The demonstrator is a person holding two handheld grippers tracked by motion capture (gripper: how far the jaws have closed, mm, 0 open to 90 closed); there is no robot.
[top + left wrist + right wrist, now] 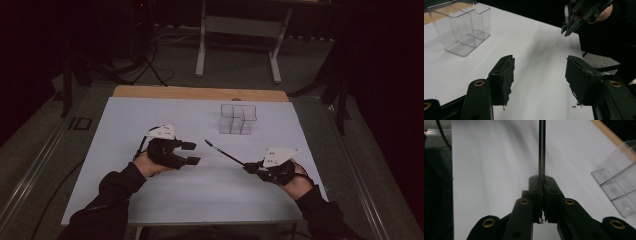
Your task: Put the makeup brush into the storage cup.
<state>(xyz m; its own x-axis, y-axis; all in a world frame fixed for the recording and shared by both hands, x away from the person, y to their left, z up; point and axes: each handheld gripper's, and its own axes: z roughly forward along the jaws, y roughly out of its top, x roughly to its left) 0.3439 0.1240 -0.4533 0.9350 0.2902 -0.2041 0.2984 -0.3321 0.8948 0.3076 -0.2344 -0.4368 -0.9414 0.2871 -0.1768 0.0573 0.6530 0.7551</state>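
Two grippers: both over the white table (pixel 150 190).
Left gripper (pixel 191 153): jaws spread wide with nothing between them, held above the sheet left of centre.
Right gripper (pixel 248 168): jaws pressed together on one end of a thin dark pen (pixel 223 153), which points up-left.
Clear organizer (pixel 238 118): compartmented, stands near the far edge, well apart from the pen.

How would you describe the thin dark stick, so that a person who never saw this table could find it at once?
Look at the white table, then at the person's right claw near its right edge. The thin dark stick is clamped there, pointing up-left toward the clear plastic organizer. It is the one slender rod; the left claw is open and holds nothing.
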